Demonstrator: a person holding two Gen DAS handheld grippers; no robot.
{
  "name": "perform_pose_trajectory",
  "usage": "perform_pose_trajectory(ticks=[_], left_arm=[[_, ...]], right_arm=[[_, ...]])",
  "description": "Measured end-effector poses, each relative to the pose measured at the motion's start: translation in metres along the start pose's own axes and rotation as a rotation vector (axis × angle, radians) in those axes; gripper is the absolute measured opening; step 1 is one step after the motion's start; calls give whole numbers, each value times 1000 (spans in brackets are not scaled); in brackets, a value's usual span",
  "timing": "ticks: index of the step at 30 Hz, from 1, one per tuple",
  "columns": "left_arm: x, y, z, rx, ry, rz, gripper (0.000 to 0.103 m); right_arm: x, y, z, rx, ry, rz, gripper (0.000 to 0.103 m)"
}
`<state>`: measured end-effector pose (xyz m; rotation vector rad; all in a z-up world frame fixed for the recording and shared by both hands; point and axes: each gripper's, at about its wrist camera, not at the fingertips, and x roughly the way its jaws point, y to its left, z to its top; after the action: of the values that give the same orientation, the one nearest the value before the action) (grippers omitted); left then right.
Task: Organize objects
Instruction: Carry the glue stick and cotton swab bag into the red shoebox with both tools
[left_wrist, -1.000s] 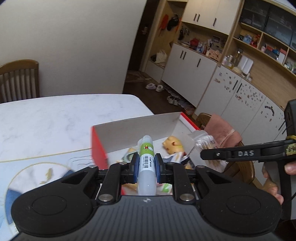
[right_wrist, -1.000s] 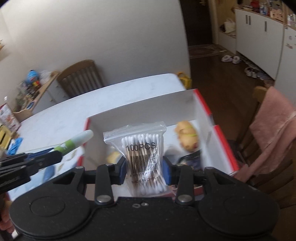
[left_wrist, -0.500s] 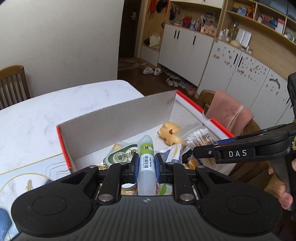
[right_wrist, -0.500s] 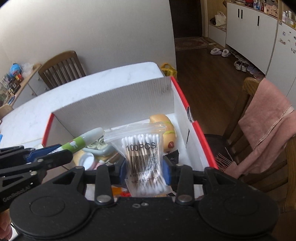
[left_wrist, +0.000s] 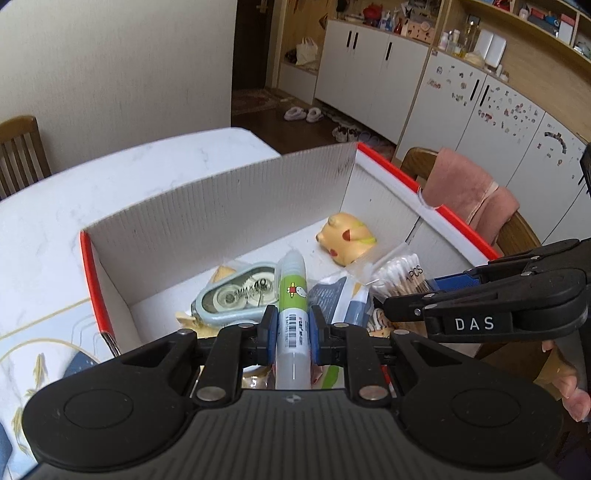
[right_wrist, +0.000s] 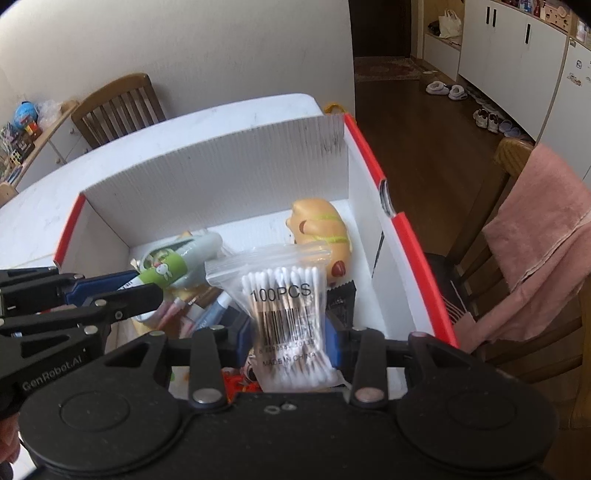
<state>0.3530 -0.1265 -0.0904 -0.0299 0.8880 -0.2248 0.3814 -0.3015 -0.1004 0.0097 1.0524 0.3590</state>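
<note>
My left gripper is shut on a white glue tube with a green label, held above the open white box with a red rim. My right gripper is shut on a clear bag of cotton swabs, also over the box. In the right wrist view the left gripper and its glue tube come in from the left. The swab bag and right gripper show at the right of the left wrist view.
Inside the box lie a yellow toy figure, a grey correction tape dispenser and several small packets. The box stands on a white marble table. A wooden chair with a pink towel stands right of the box.
Both grippers have sunk toward the box with their loads, and the box fills more of each view. Neither grip has altered.
</note>
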Motion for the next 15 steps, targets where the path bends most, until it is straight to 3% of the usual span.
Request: perform_pose_trajectory(ticks=[6, 15], left_arm=[[16, 7, 2, -35, 83, -13, 16], [21, 13, 4, -87, 118, -21, 17]], right_arm=[[3, 0, -1, -12, 6, 1, 39], [2, -3, -4, -44, 1, 15, 44]])
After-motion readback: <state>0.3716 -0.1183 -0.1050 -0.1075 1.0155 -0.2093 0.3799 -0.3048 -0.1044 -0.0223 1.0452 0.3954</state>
